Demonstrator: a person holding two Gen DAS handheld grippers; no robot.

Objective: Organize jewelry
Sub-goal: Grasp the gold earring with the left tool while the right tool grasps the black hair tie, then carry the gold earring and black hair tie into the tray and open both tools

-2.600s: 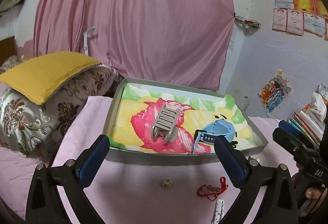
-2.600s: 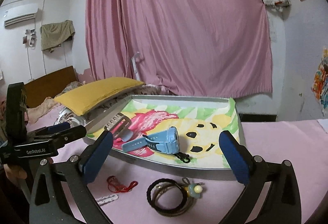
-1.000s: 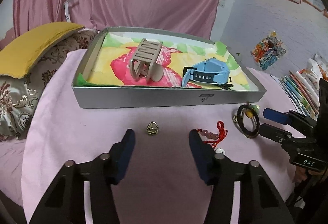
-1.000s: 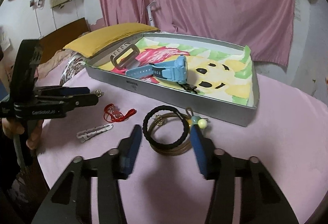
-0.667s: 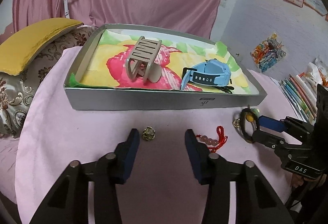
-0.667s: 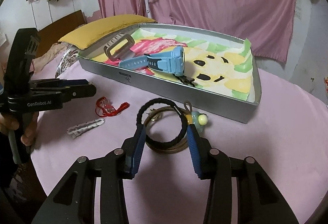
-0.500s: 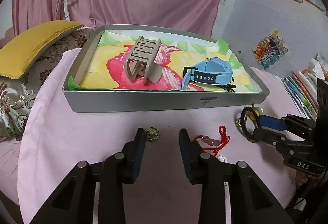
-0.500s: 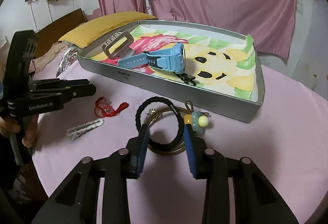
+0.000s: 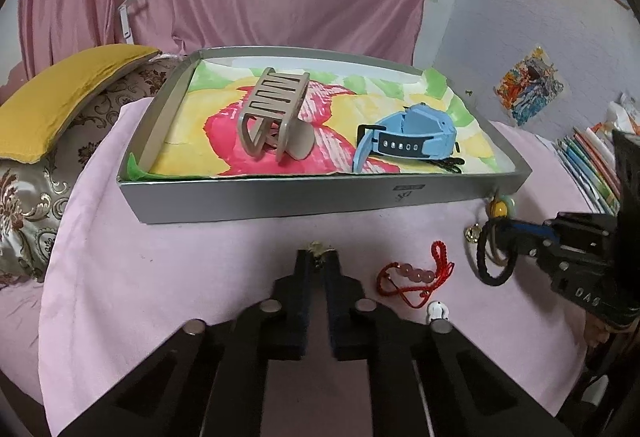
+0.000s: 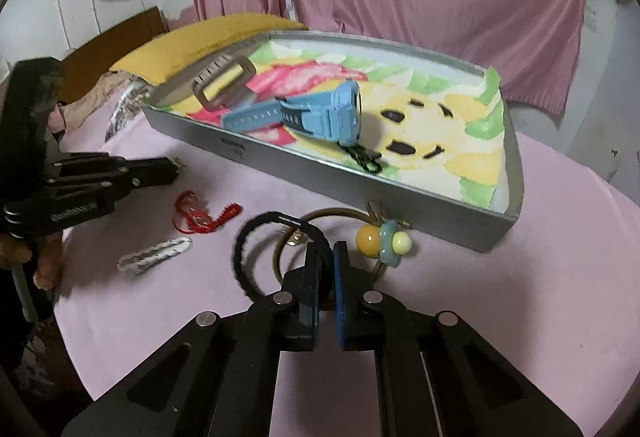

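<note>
A grey tray (image 9: 256,203) lined with a bright drawing holds a beige hair claw (image 9: 274,117) and a blue watch (image 9: 408,143). My left gripper (image 9: 319,253) is shut on a small gold ring (image 9: 319,247) just in front of the tray. My right gripper (image 10: 325,249) is shut on a black hair tie (image 10: 244,245), lifting it off the pink cloth; it also shows in the left wrist view (image 9: 486,257). A brown hair tie with a yellow and teal charm (image 10: 384,237) lies by the tray.
A red cord bracelet (image 9: 412,277) and a white hair clip (image 10: 156,253) lie on the pink cloth (image 9: 160,277) between the grippers. A yellow cushion (image 9: 60,93) and patterned pillow sit left. Books (image 9: 588,165) stand at the right edge.
Both grippers came down and closed: the left around the gold ring, the right around the black hair tie, which now stands tilted up from the cloth.
</note>
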